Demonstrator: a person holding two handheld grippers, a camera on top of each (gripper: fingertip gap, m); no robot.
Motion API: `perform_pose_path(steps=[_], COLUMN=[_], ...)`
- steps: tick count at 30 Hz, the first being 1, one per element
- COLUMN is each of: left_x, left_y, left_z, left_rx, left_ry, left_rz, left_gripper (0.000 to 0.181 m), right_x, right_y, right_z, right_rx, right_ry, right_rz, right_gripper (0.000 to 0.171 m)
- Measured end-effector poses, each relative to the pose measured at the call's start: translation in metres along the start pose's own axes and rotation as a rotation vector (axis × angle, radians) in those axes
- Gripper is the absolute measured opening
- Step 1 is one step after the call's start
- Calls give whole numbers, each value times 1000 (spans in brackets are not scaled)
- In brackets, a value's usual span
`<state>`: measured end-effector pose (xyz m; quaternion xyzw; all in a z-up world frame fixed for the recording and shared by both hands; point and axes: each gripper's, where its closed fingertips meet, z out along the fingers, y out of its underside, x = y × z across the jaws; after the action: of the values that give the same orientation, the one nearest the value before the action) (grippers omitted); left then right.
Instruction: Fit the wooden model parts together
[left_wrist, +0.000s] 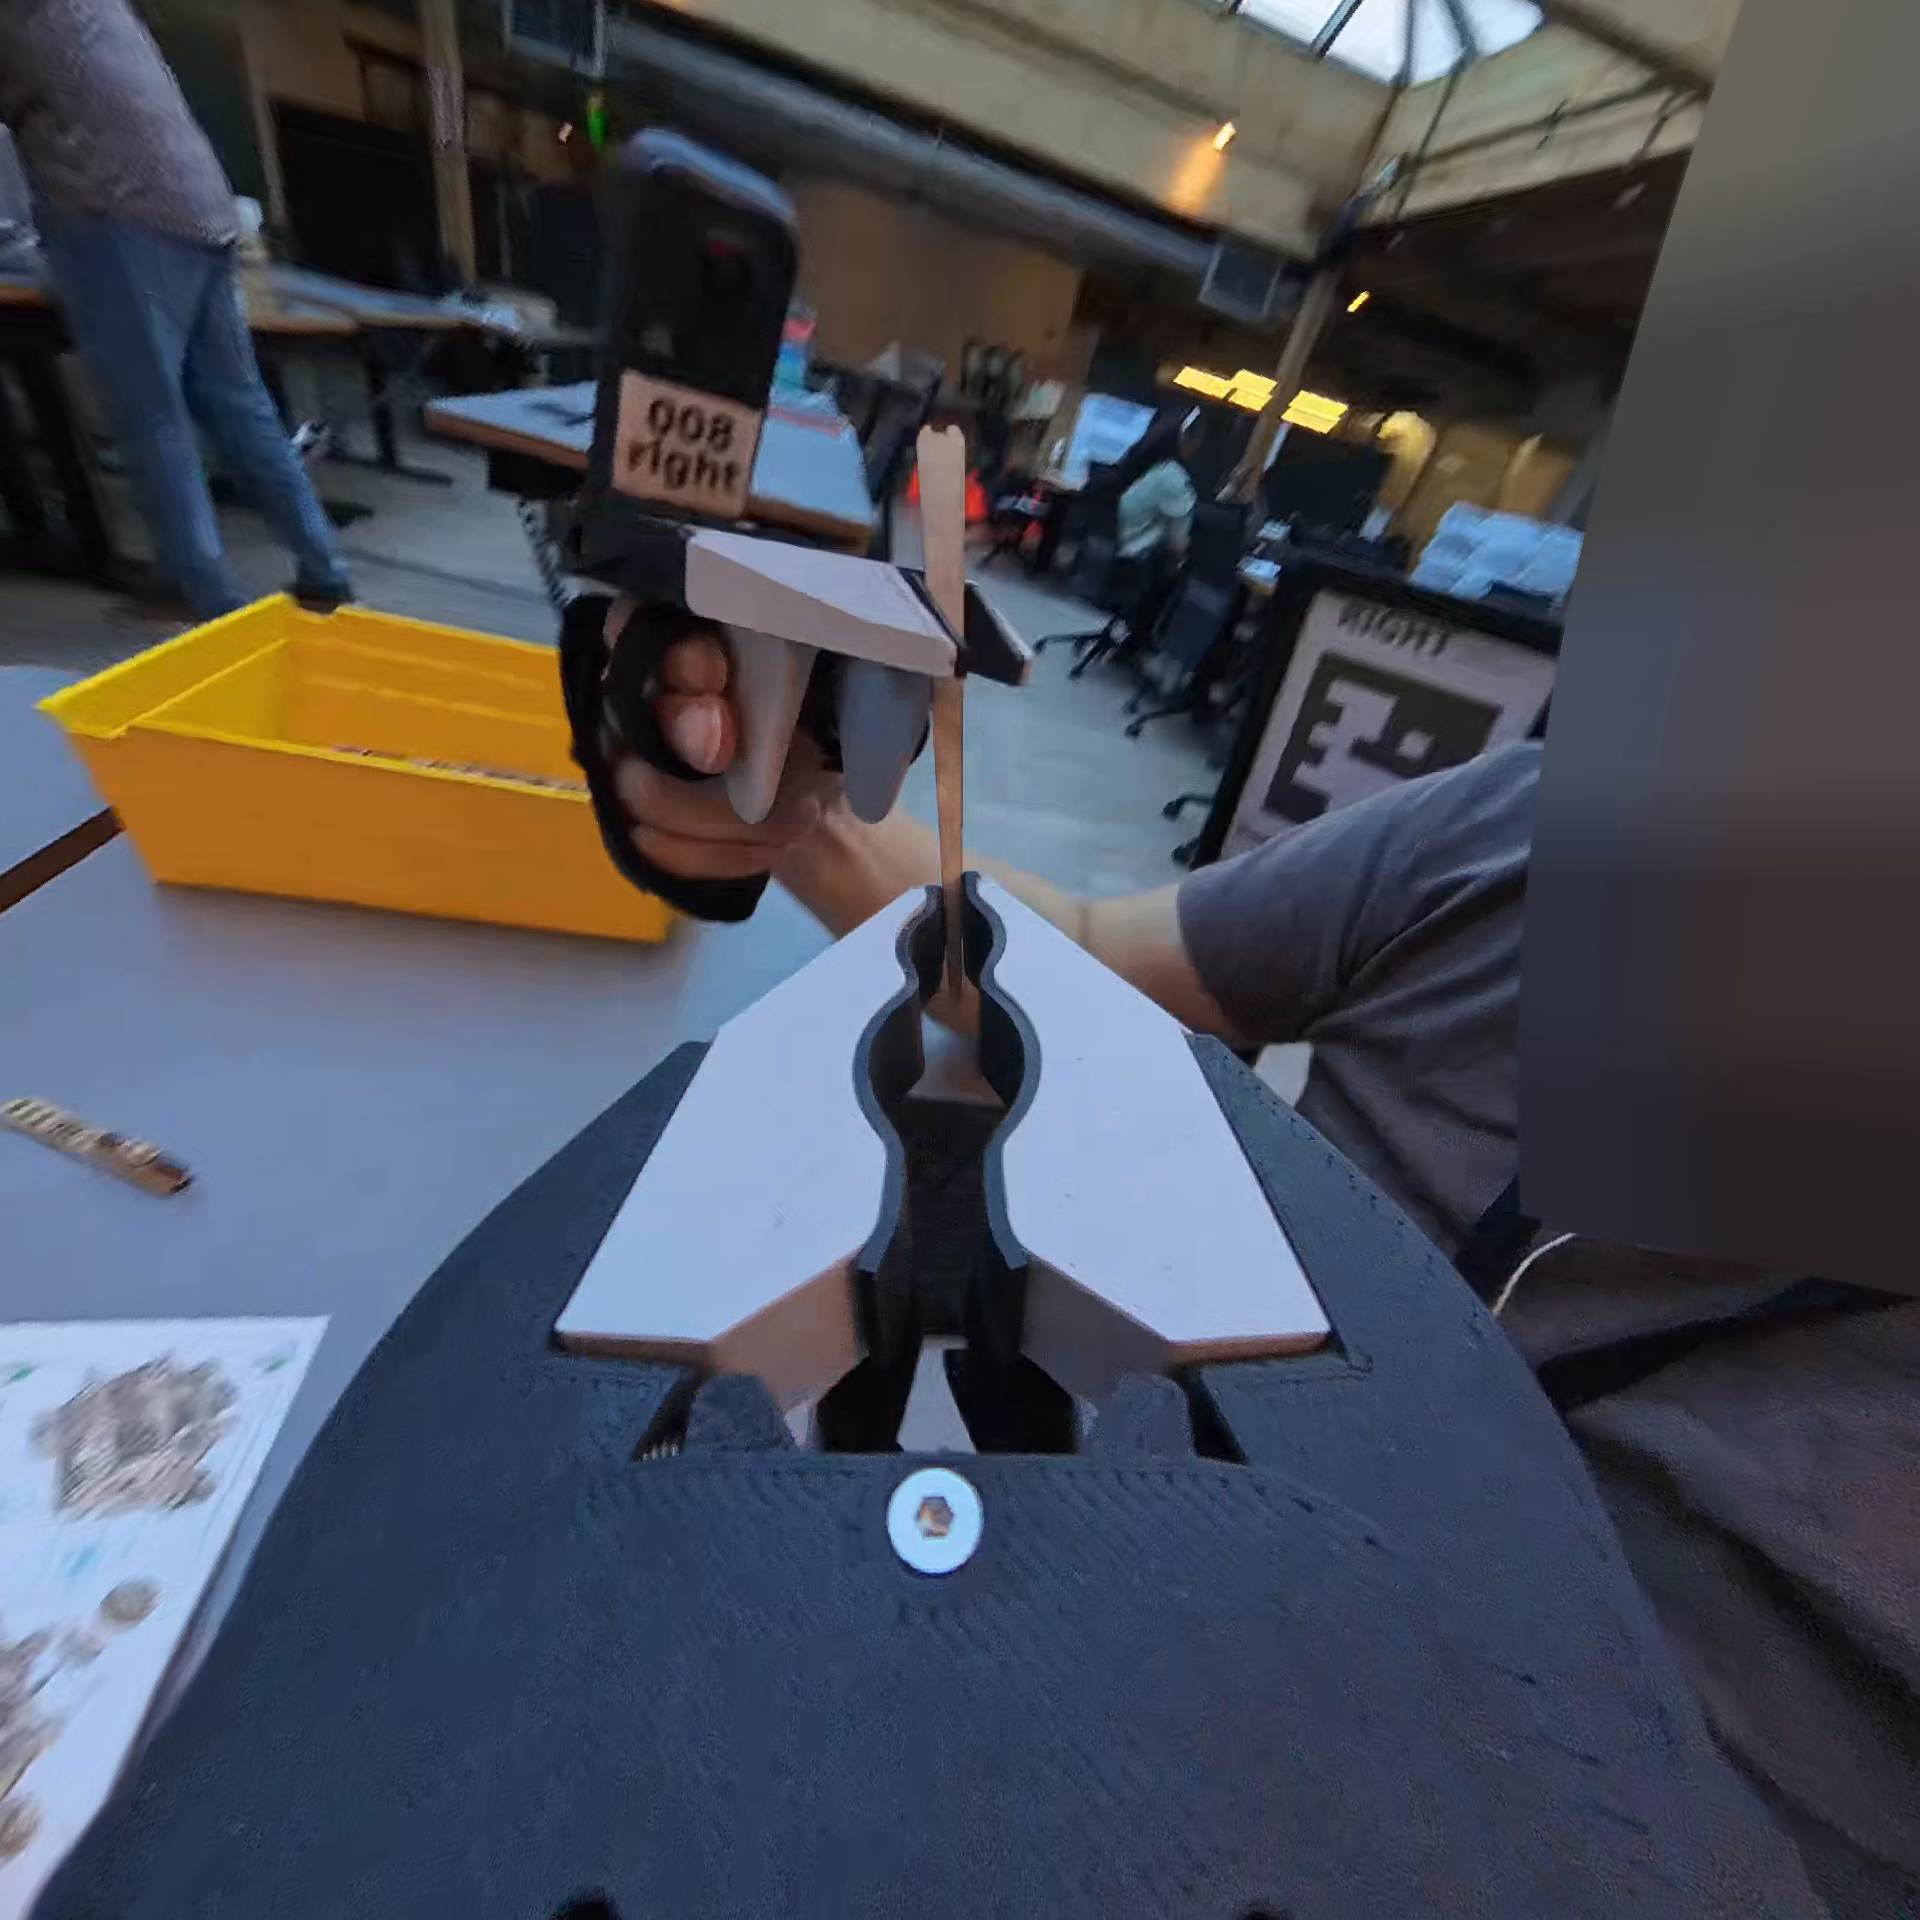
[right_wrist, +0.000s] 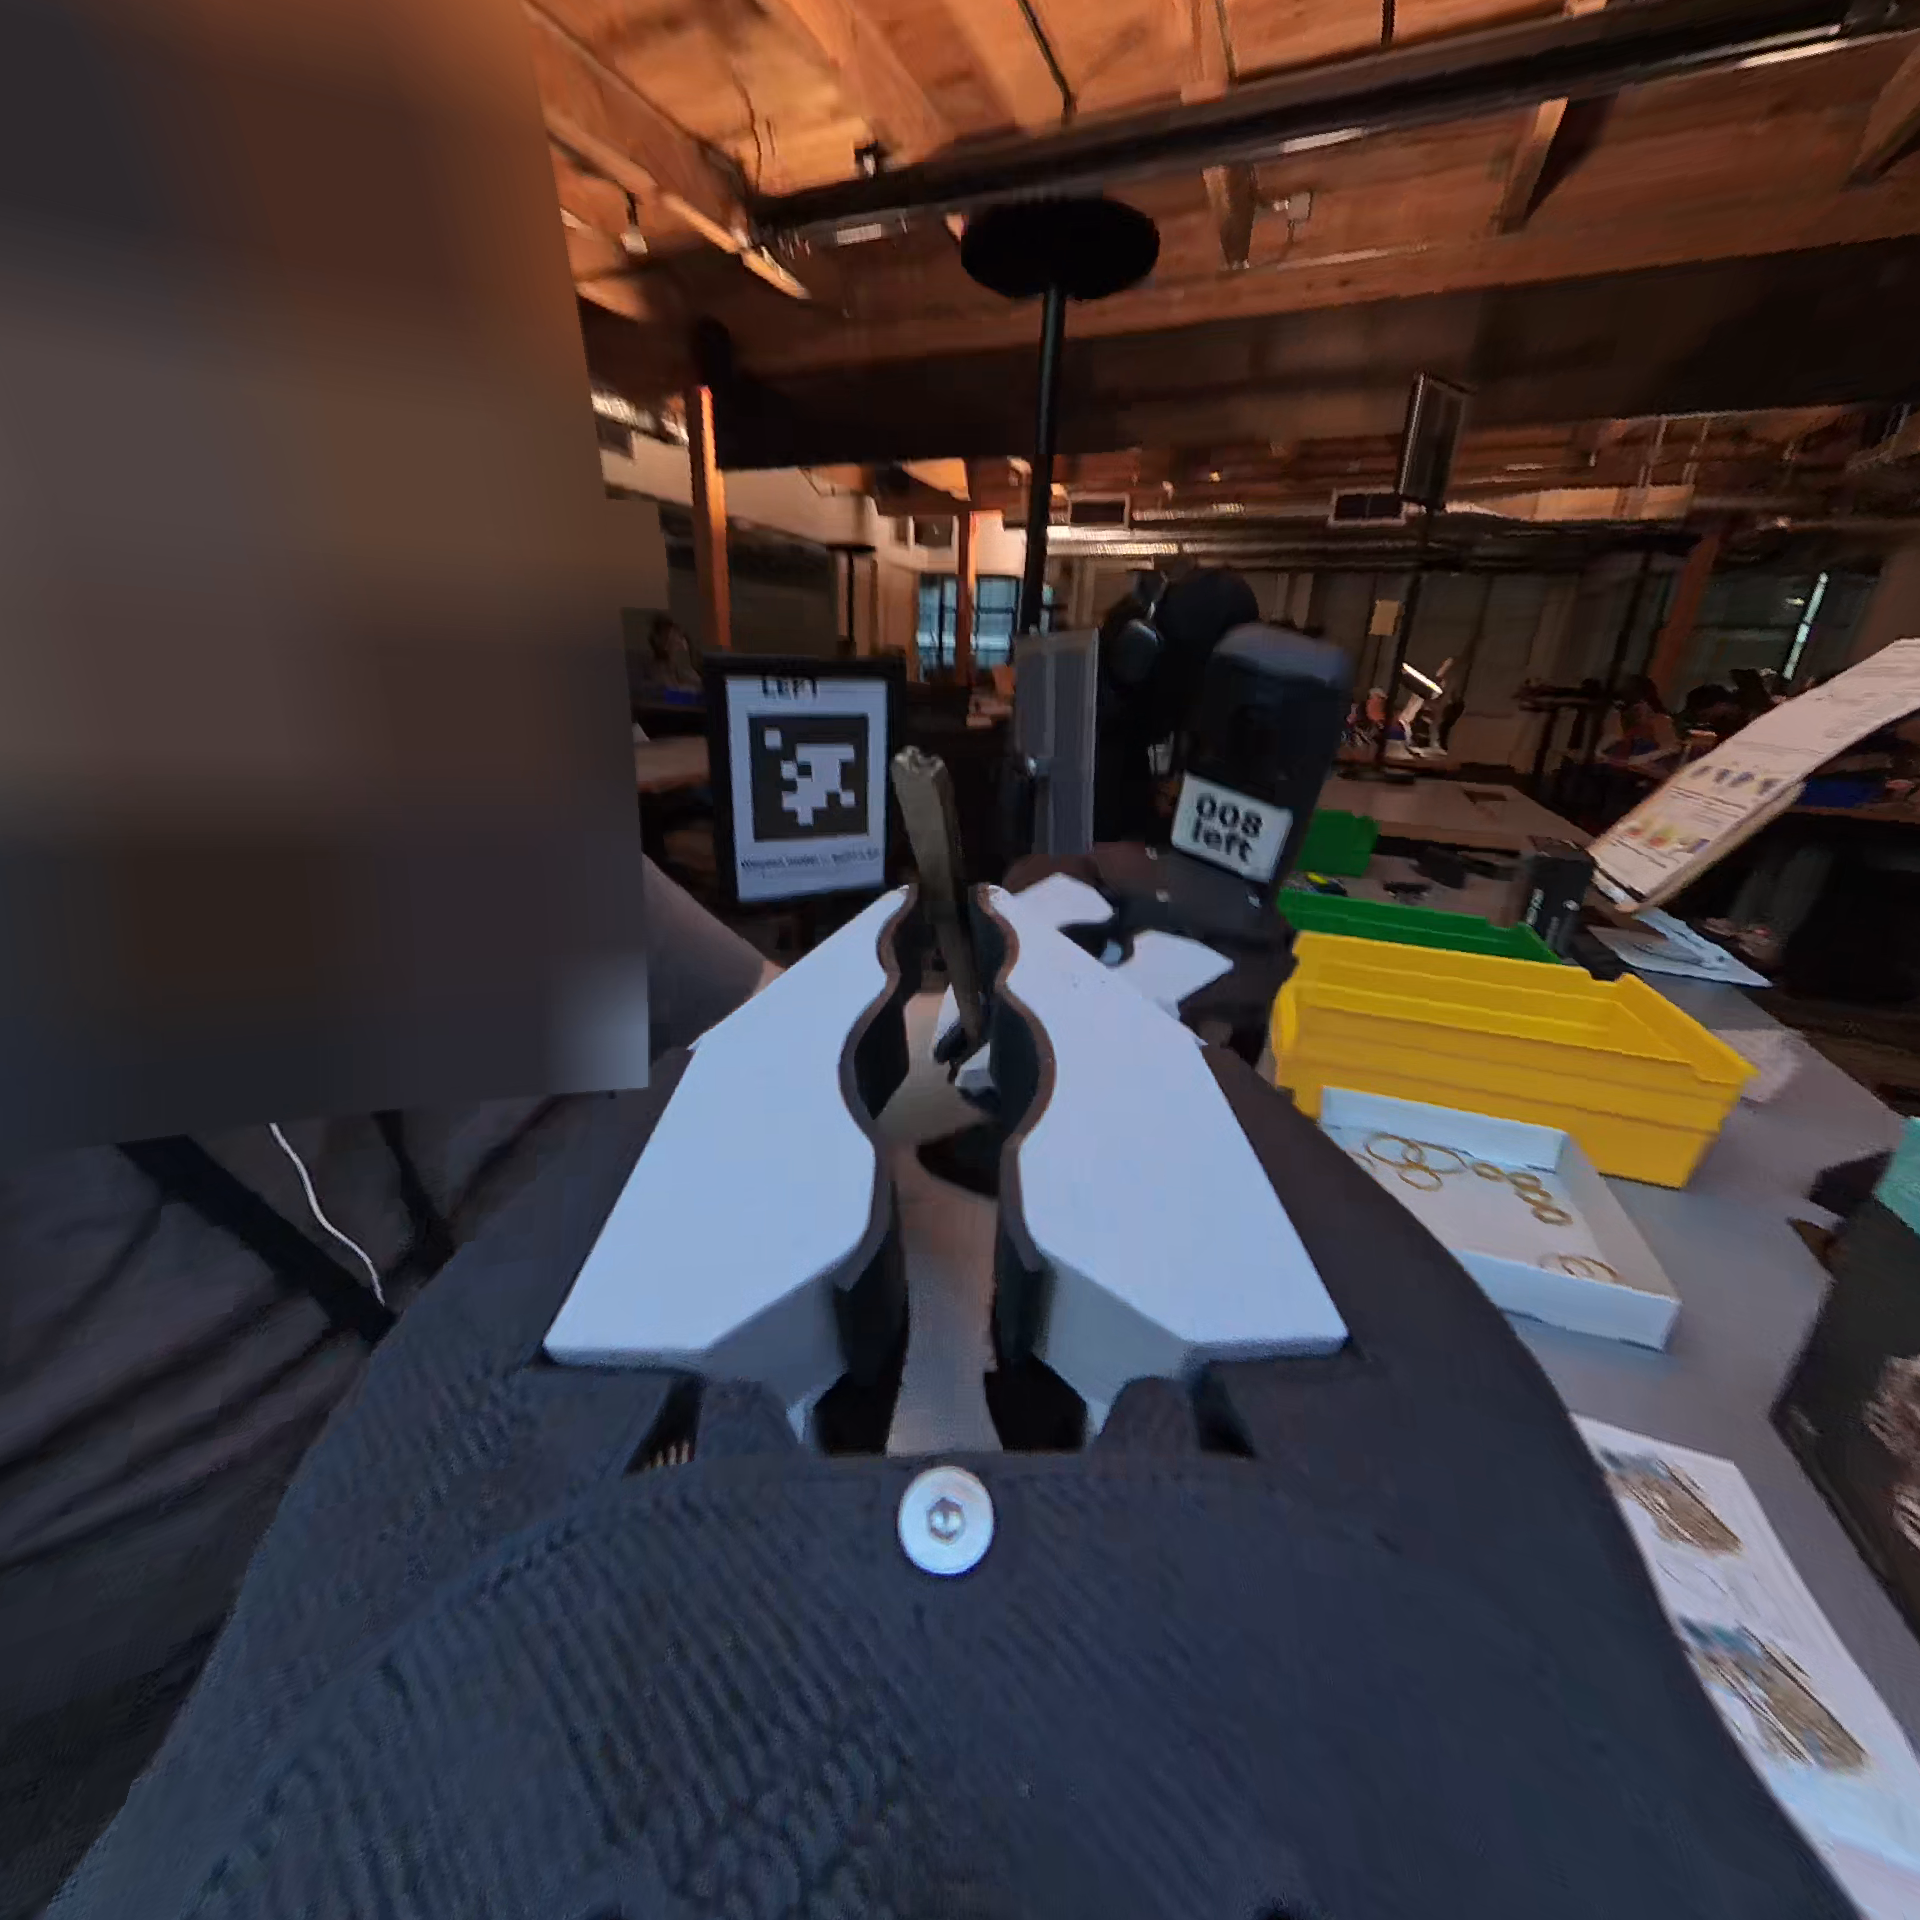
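A thin wooden strip (left_wrist: 943, 520) stands upright above the grey table (left_wrist: 312, 1039). My left gripper (left_wrist: 951, 904) is shut on its lower end. My right gripper (left_wrist: 961, 649) shows farther off in the left wrist view, held in a hand and clamped on the strip's middle. In the right wrist view my right gripper (right_wrist: 951, 914) is shut on the same strip (right_wrist: 925, 810), whose notched top sticks out above the fingers. The left gripper (right_wrist: 1081, 935) shows just beyond it. I cannot see whether a second part is joined to the strip.
A yellow bin (left_wrist: 343, 790) stands on the table behind, a small wooden piece (left_wrist: 99, 1143) and an instruction sheet (left_wrist: 125, 1475) lie at the left. Stacked yellow bins (right_wrist: 1507, 1039), a green bin (right_wrist: 1403, 925) and a white tray of rings (right_wrist: 1496, 1216) are at the right.
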<state>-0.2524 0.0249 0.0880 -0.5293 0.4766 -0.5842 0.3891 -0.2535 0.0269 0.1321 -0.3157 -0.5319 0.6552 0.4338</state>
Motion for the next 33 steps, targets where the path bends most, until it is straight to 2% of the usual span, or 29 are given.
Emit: perform_pose_path(steps=[1, 5, 8, 10, 11, 15, 17, 20, 21, 27, 33], left_x=[-5, -14, -23, -24, -27, -39, -36, -31, -27, -4, 11], left_y=[4, 10, 25, 32, 33, 32, 37, 46, 47, 46, 51], left_z=[-3, -13, -18, -19, -19, -24, -24, -29, -29, -32, -32], left_rx=[-69, -274, -453, -515, -529, -554, -576, -634, -637, -633, -615], left_ry=[-66, -253, -349, -364, -384, -487, -476, -424, -393, -191, -78], left_rz=[28, 180, 275, 296, 308, 414, 439, 392, 366, 199, 130], left_gripper=[0, 0, 1, 0, 0, 0, 0, 0, 0, 1, 1], right_x=[2, 23, 27, 22, 20, 24, 27, 25, 23, 6, -6], right_y=[10, 50, 55, 55, 54, 53, 54, 64, 68, 81, 82], right_z=[-2, -13, -11, -8, -8, -11, -16, -25, -24, 2, 19], right_rx=[-77, -401, -501, -539, -548, -552, -572, -716, -751, -795, -757], right_ry=[24, 186, 260, 271, 280, 308, 316, 327, 318, 241, 198], right_rz=[-40, -118, -327, -510, -533, -283, -371, -757, -828, -950, -999], right_gripper=[17, 42, 41, 41, 40, 42, 39, 34, 33, 28, 10])
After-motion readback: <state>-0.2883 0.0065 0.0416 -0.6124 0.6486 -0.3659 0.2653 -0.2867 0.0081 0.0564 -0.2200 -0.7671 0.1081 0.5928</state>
